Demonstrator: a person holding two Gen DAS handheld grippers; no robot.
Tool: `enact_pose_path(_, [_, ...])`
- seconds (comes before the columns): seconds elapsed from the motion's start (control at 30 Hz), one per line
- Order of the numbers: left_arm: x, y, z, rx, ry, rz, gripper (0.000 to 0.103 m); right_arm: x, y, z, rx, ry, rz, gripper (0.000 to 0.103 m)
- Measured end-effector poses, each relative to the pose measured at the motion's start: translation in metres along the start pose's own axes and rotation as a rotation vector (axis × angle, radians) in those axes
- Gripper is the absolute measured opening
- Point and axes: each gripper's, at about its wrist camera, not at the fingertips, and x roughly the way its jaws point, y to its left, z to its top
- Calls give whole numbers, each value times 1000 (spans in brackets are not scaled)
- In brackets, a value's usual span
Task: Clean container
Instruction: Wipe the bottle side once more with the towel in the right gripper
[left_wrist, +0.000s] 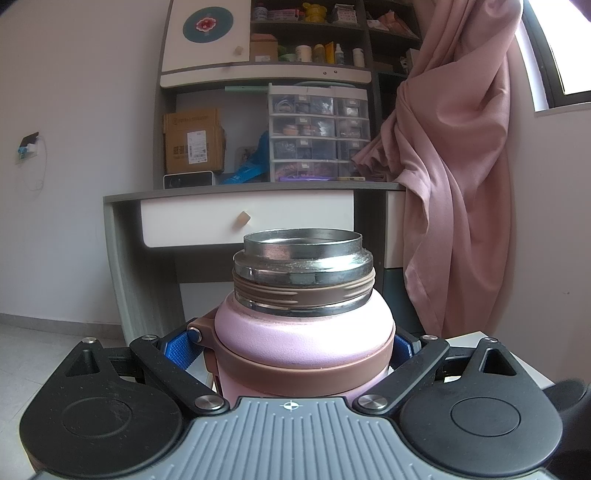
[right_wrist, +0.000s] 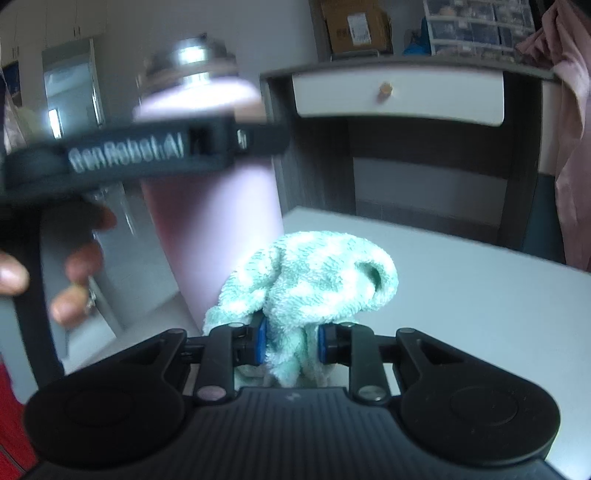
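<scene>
A pink flask (left_wrist: 303, 343) with an open steel mouth and a brown band stands upright, lid off. My left gripper (left_wrist: 295, 347) is shut on its upper body, blue pads on both sides. In the right wrist view the flask (right_wrist: 210, 221) is blurred at the left, with the left gripper's black body (right_wrist: 147, 147) across it. My right gripper (right_wrist: 290, 345) is shut on a bunched mint-green towel (right_wrist: 314, 273), just right of the flask's lower body and above the white table (right_wrist: 461, 302).
A grey desk (left_wrist: 240, 192) with a white drawer stands behind, carrying a cardboard box (left_wrist: 194, 142) and clear drawer units (left_wrist: 319, 133). A pink curtain (left_wrist: 458, 166) hangs at the right. A hand (right_wrist: 77, 266) holds the left gripper's handle.
</scene>
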Motion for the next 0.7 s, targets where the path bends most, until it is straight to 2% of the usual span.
enact_pose_path(0.17, [0, 0, 0, 0, 0, 1, 96, -28, -2, 10, 46, -162, 40, 25])
enact_pose_path(0.27, [0, 0, 0, -1, 1, 0, 96, -37, -1, 12, 57, -219, 54, 25])
enact_pose_path(0.4, [0, 1, 0, 0, 0, 0, 96, -34, -3, 12, 53, -214, 50, 25])
enact_pose_path(0.7, [0, 1, -1, 1, 1, 0, 96, -20, -2, 8, 31, -134, 21, 25])
